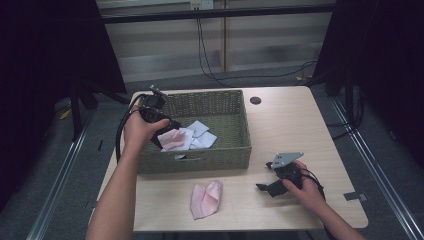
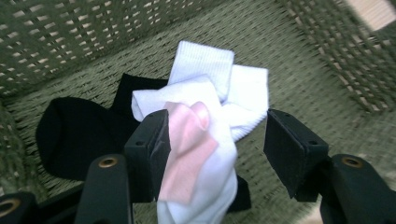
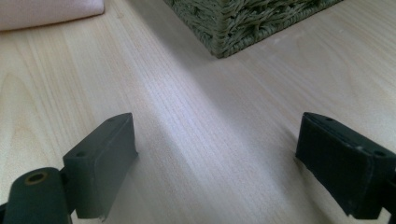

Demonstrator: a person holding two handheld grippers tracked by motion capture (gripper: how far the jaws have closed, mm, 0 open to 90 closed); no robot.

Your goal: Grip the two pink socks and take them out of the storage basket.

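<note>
Table (image 1: 280, 125): light wood top, seen across the centre of the high view.
Basket (image 1: 197, 161): green woven, rectangular, placed left of centre in the high view; a corner is seen at the top of the right gripper view (image 3: 243, 23).
Basket contents: white socks (image 2: 210, 88) piled mid-frame in the left gripper view, a pink sock (image 2: 187, 149) lying on them, black socks (image 2: 74, 130) at the left.
Loose item: pink sock on table (image 1: 205, 198), laid just below the basket, lower centre of the high view.
Left gripper (image 1: 165, 131): held inside the basket; jaws apart, the pink sock and white socks seen between them, not clamped.
Right gripper (image 1: 265, 188): held low at the lower right of the high view; jaws wide apart over bare table, nothing between them.
</note>
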